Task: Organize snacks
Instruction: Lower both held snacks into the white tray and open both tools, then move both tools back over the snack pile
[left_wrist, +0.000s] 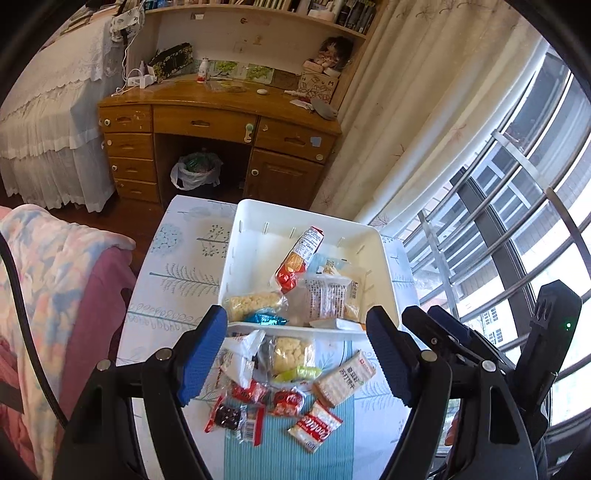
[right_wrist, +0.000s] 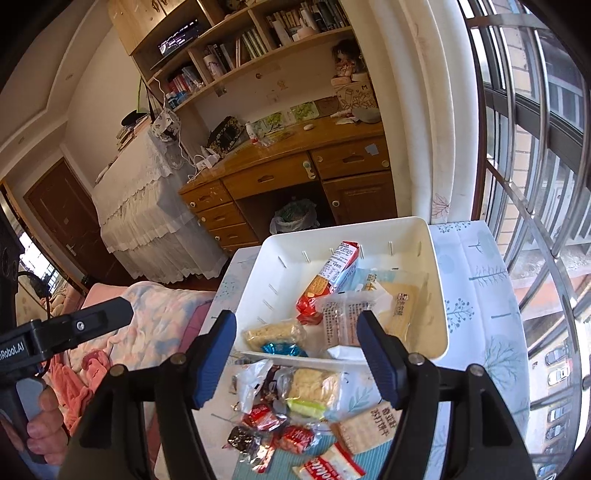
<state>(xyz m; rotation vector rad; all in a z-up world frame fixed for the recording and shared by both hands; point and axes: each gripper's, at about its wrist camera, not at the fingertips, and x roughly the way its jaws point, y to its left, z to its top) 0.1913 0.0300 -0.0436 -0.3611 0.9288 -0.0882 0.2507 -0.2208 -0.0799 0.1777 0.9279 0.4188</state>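
A wooden desk (left_wrist: 218, 125) is seen across the room, its drawers shut, and a bin lined with a white plastic bag (left_wrist: 195, 171) is tucked into the kneehole beneath it. Bookshelves (right_wrist: 258, 40) packed with books are mounted above the desk. A doll (left_wrist: 332, 51) is perched on a patterned box at the desk's far corner. To the left, something tall is draped in white lace cloth (left_wrist: 59, 110). A pale floral curtain (left_wrist: 417, 122) is hung beside the barred window (left_wrist: 517, 206). A pastel blanket (left_wrist: 51, 266) is heaped nearby, over pink bedding.
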